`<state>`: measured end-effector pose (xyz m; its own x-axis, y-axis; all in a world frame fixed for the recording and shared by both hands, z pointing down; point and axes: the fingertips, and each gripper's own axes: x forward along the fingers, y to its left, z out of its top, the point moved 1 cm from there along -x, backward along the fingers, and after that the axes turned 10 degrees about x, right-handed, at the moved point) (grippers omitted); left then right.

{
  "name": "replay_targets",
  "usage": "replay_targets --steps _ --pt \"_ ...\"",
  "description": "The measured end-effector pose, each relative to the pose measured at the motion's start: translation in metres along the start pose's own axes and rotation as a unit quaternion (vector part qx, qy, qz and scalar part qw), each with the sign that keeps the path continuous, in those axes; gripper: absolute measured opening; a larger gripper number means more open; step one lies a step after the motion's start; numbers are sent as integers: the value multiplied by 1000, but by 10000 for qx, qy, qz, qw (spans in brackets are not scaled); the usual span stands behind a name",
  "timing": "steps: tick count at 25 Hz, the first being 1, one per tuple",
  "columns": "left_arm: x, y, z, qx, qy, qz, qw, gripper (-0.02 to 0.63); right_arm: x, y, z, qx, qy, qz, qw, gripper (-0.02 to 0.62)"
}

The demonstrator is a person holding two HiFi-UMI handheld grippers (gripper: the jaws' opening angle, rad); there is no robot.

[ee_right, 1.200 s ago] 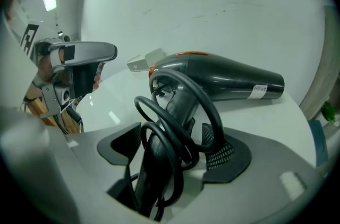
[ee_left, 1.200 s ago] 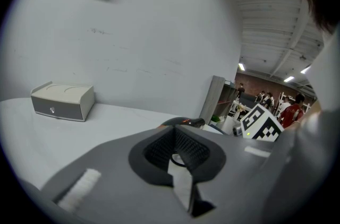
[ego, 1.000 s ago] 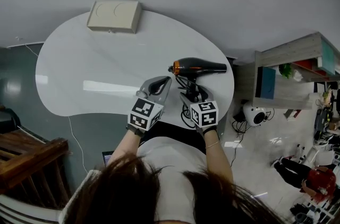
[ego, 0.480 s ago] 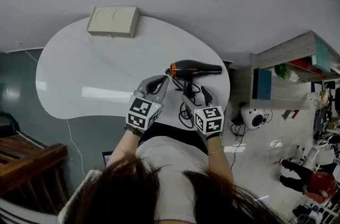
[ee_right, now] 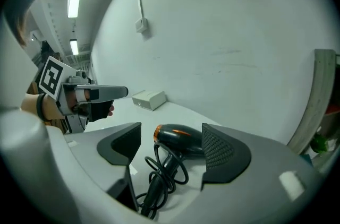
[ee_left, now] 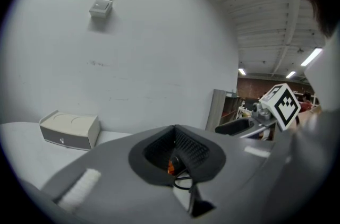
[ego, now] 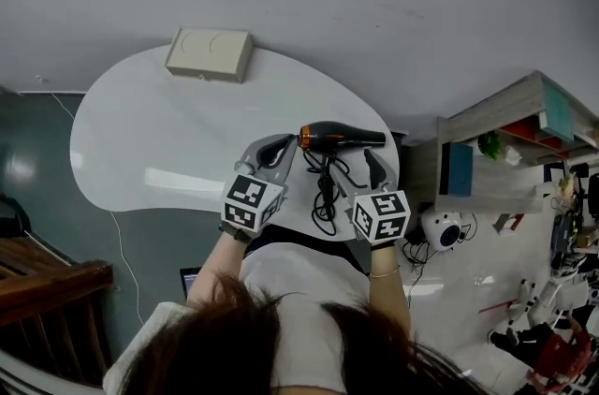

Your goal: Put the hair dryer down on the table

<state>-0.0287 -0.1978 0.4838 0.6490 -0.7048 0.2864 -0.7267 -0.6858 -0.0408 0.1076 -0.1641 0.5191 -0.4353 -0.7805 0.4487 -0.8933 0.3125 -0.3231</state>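
Noted hair dryer flat on table, barrel running left-right, just beyond wide-open, empty right gripper; left gripper pinched together on nothing, near its left end.

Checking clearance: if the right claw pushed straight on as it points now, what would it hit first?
Most likely the hair dryer, lying on the table ahead of the open right claw; its handle sits nearest, though depth is unclear.

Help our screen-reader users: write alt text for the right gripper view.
A black hair dryer lies on the white table between the open right tongs, its cord looped toward the camera. The left tongs show at left, a beige box behind.
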Motion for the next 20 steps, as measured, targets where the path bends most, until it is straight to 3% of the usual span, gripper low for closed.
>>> replay_targets --steps 9,14,20 --pt "-18 9 56 273 -576 255 9976 57 -32 23 92 -18 -1220 574 9909 330" --pt "-29 16 77 321 -830 439 9951 57 -52 42 129 -352 -1643 849 9821 322" --pt "-40 24 93 366 -1010 625 9922 57 -65 60 152 -668 -1954 1083 9724 208"
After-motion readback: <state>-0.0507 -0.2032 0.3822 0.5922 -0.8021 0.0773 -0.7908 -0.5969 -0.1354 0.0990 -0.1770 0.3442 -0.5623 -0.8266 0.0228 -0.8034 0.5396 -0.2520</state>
